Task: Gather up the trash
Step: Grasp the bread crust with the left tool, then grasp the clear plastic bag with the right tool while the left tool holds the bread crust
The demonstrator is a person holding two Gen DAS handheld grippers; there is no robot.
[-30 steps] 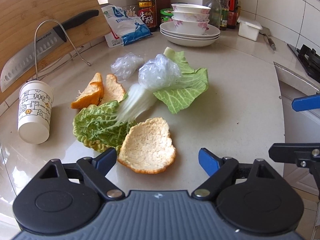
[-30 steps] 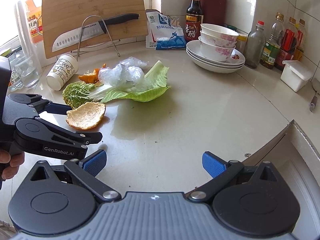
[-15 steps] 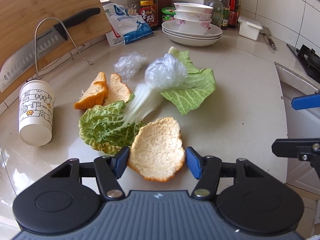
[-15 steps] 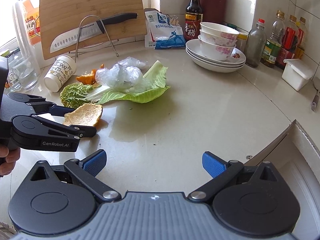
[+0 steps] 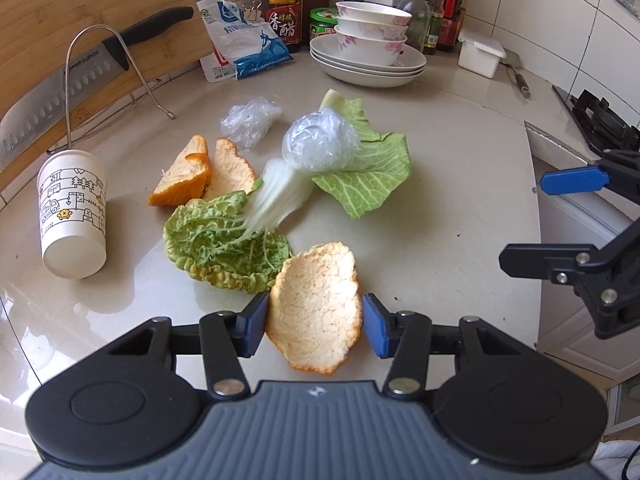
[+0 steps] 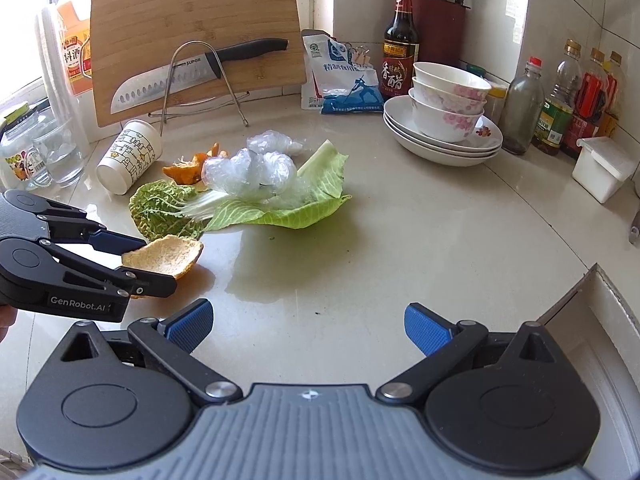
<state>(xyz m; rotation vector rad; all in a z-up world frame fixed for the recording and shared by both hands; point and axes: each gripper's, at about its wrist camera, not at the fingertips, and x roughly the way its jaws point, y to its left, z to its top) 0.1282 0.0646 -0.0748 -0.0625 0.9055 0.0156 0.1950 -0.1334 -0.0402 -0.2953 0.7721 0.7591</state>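
Where the left gripper (image 5: 314,326) reaches over the counter (image 5: 440,216), its two blue pads stand on either side of a large orange peel (image 5: 316,308); the left pad touches the peel's edge, while the right pad looks just shy of it, though the fisheye bend makes that hard to judge. From the right wrist view the same peel (image 6: 164,257) sits between those fingers, lifted at one end, its far end near or on the counter. The right gripper (image 6: 308,326) hangs above bare counter with its jaws spread wide and nothing between them.

The rest of the trash lies beyond the peel. A crinkled napa leaf (image 5: 224,244) touches the peel's far left side, its white stalk running up under a ball of plastic wrap (image 5: 320,146). That ball rests on a flat cabbage leaf (image 5: 368,180). A smaller wad of wrap (image 5: 250,120) lies apart, farther back. Two more peel pieces (image 5: 200,172) lie left of the stalk, touching each other. A paper cup (image 5: 72,216) lies on its side at the left.

Behind, a knife (image 5: 68,84) rests on a wire rack against a cutting board (image 5: 80,12). Stacked bowls (image 5: 370,30) sit on plates (image 5: 368,68), with a salt bag (image 5: 244,44) and a vinegar bottle (image 5: 285,0) near them.
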